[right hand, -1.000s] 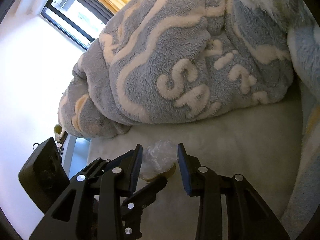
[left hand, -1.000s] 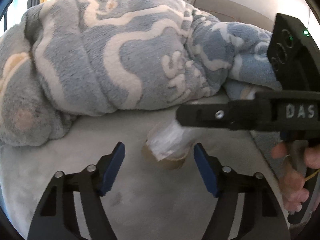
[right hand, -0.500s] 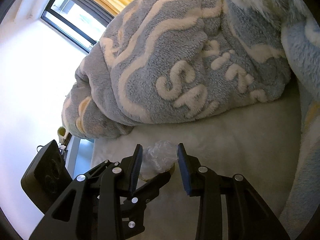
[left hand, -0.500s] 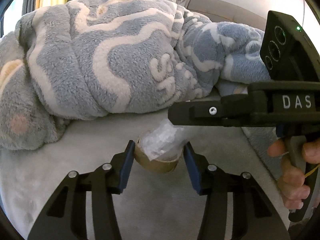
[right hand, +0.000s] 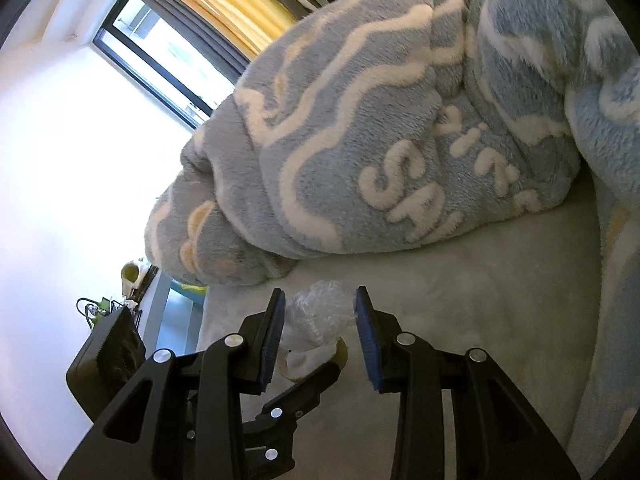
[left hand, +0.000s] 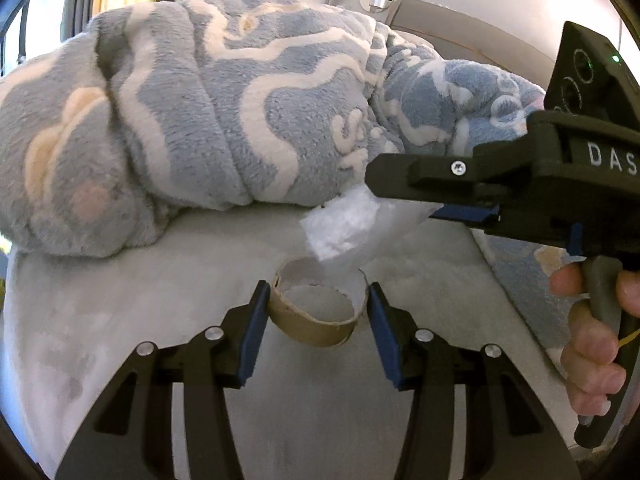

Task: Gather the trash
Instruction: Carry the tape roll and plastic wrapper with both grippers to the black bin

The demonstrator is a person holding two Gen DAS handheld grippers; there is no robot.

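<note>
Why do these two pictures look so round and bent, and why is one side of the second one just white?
Both views use fisheye lenses, so edges curve and corners go black. In the right wrist view the window daylight overexposes the left side to blank white. In the left wrist view the lighting is even and the blanket stays sharp.

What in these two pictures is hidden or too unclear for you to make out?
- Lettering on the fleece blanket: right wrist view, folds swallow part of the word.
- Far end of the plastic wrapper: left wrist view, covered by the right gripper.
- Lower part of the cardboard ring: right wrist view, blocked by the left gripper.
- Items by the window: right wrist view, too small and overexposed.
- The person: only the hand shows, cut by the edge.
</note>
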